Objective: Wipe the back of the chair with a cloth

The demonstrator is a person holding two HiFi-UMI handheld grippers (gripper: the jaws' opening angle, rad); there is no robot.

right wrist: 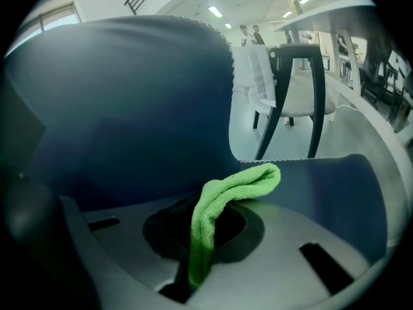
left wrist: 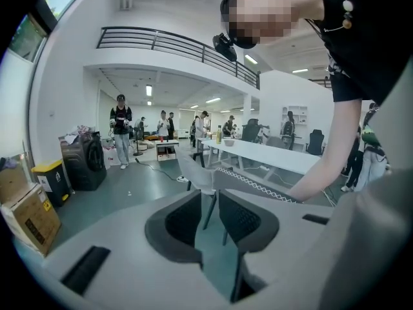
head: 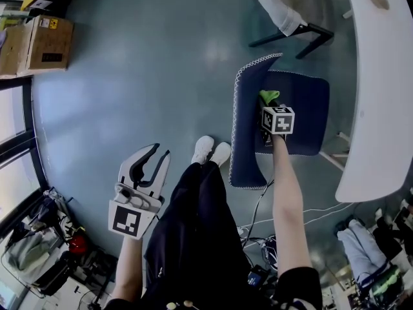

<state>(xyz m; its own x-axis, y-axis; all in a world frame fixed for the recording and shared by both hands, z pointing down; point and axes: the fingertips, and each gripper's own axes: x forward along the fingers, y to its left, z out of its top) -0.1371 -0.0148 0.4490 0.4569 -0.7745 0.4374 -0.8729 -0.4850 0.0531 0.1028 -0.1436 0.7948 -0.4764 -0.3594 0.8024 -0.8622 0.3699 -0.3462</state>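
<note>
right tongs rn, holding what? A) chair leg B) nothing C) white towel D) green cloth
D: the right gripper view shows the green cloth pinched between the jaws of the right tongs, close in front of the navy chair back.

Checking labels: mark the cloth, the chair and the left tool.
cloth (right wrist: 242, 181): right gripper view, folded top end.
chair (right wrist: 129, 95): right gripper view, backrest.
left tool (head: 161, 150): head view, between its fingertips.
</note>
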